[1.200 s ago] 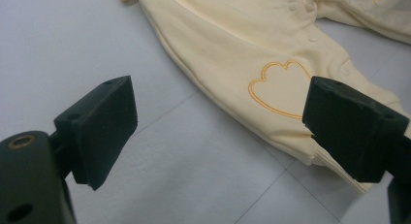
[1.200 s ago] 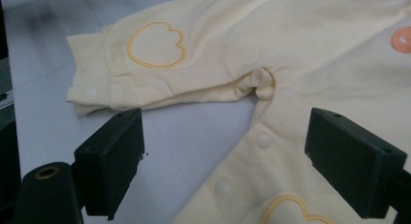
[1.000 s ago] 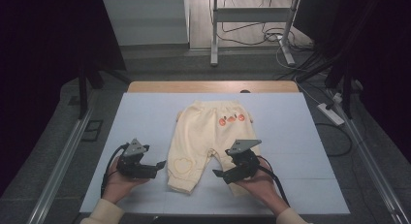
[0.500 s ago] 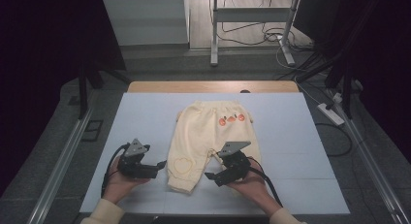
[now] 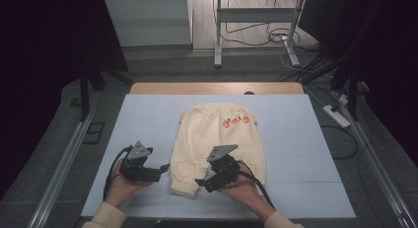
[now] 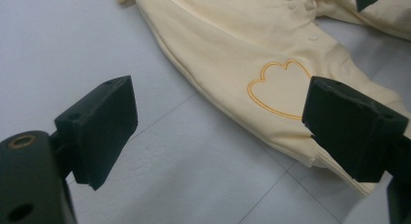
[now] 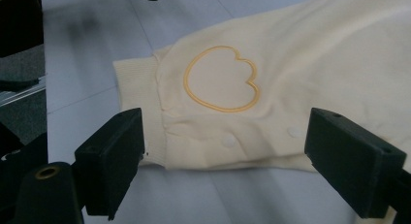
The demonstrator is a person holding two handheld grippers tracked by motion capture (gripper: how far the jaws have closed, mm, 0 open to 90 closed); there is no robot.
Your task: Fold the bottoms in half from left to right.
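The pale yellow baby trousers (image 5: 217, 141) lay flat on the white-covered surface (image 5: 305, 139), waistband toward the far edge, both legs pointing toward the person. The leg with the stitched heart outline (image 7: 221, 79) lay between the two tools.

The left tongs (image 5: 161, 169) hovered just beside the outer edge of that leg, jaws wide apart and holding nothing. In the left gripper view the heart (image 6: 278, 88) and ribbed cuff (image 6: 339, 173) lay ahead, near one jaw. The right tongs (image 5: 199, 181) hung over the cuff end of the same leg, jaws likewise spread and empty — the right gripper view showed the cuff (image 7: 138, 112) and the snap-fastened inseam (image 7: 228, 142) framed between them.

Judgement: the step in hand appeared to be taking hold of the leg end for folding or straightening. To do it well, each tool should close on the ribbed cuff or side seam, catching both layers, low to the surface without scraping the cover. Pinching a single layer would likely pull the cloth askew.

Surroundings: a wooden strip (image 5: 217, 88) showed beyond the cover; a metal stand (image 5: 256, 25), loose cables (image 5: 276, 38) and a power strip (image 5: 336, 114) lay on the floor, well apart from the work. Nothing on the surface obstructed either tool — only the two tools' closeness to one another called for care.
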